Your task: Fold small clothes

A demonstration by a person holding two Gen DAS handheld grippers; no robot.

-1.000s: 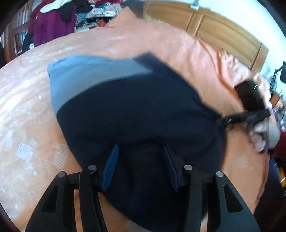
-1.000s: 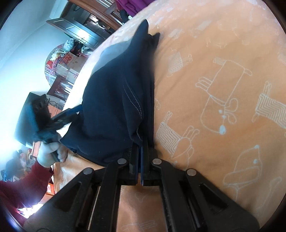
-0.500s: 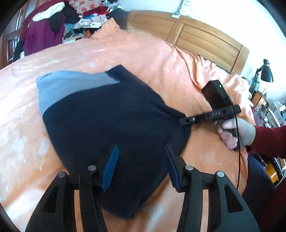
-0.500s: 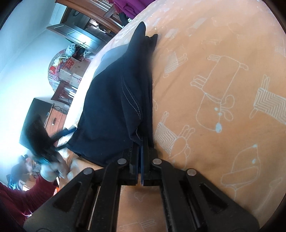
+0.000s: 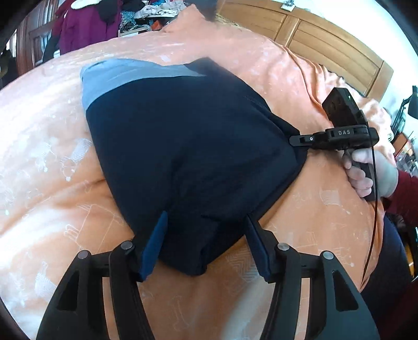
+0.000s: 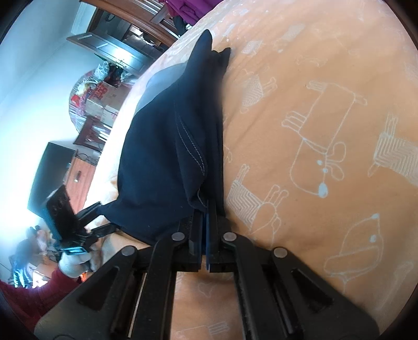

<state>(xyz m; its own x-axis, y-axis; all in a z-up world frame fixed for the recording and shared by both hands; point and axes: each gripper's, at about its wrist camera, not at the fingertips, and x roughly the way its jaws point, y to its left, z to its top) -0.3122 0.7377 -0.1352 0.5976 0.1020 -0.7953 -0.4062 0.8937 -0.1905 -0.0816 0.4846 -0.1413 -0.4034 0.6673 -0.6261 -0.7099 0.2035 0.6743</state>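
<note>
A dark navy garment (image 5: 188, 146) with a grey-blue waistband (image 5: 125, 75) lies spread on the orange bedspread (image 5: 52, 157). My left gripper (image 5: 206, 235) is open, its blue-padded fingers (image 5: 156, 240) straddling the garment's near corner. My right gripper (image 5: 294, 140), held by a gloved hand (image 5: 365, 170), pinches the garment's right corner. In the right wrist view the right gripper (image 6: 205, 206) is shut on the layered navy edge of the garment (image 6: 162, 157). The left gripper (image 6: 104, 215) shows there at the far corner, jaws apart.
The bedspread (image 6: 313, 104) carries white animal drawings. A wooden headboard (image 5: 326, 44) runs along the far side. Piled clothes and a purple coat (image 5: 91, 23) sit beyond the bed's far left. A dark screen (image 6: 49, 170) and boxes (image 6: 104, 102) stand beside the bed.
The left gripper stayed open and drew closer over the garment's near corner. The right gripper kept its hold on the edge. The garment lies flatter on the bed.
</note>
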